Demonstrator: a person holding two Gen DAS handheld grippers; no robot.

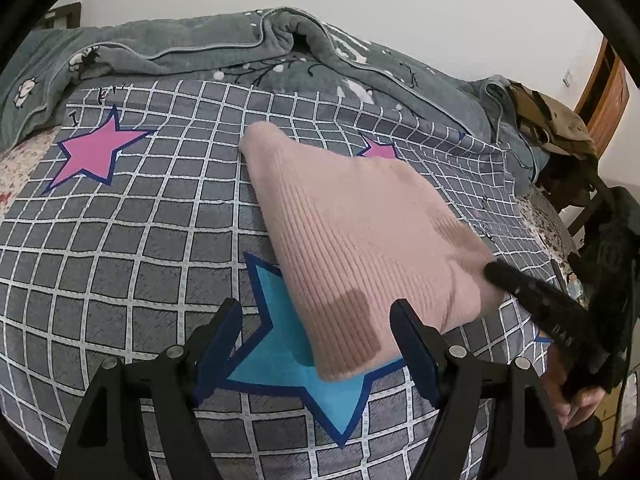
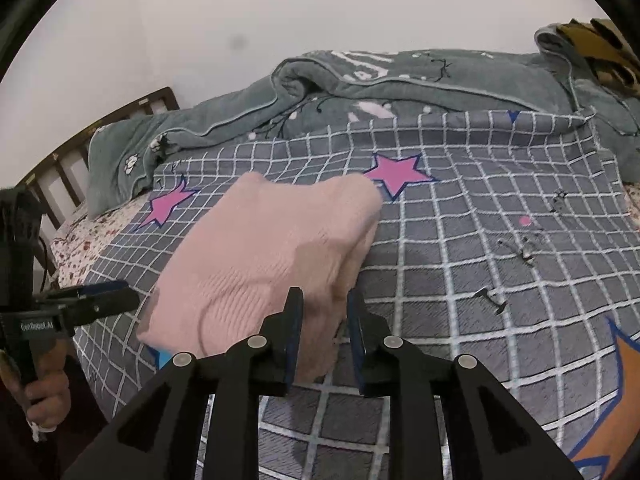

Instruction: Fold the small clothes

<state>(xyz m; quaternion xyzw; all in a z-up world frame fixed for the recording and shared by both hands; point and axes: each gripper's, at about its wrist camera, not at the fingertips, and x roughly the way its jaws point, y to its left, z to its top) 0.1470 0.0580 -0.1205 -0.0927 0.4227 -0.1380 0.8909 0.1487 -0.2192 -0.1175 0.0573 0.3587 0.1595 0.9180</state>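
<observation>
A pink ribbed knit garment [image 1: 352, 232] lies folded into a thick rectangle on the grey checked bedsheet [image 1: 120, 248]. My left gripper [image 1: 316, 320] is open, its jaws wide apart just above the garment's near corner and a blue star print. My right gripper [image 2: 323, 304] is narrowly open, its jaws on either side of the garment's [image 2: 256, 256] near right edge; I cannot tell if it pinches cloth. The right gripper's fingers [image 1: 496, 272] show in the left wrist view at the garment's right corner. The left gripper [image 2: 100, 300] shows at the left of the right wrist view.
A rumpled grey-green blanket [image 1: 180, 48] lies along the far side of the bed by the white wall. A brown cloth heap [image 1: 552, 120] sits at the far right. A wooden bed rail [image 2: 80, 148] runs at the left. The sheet [image 2: 500, 272] extends right.
</observation>
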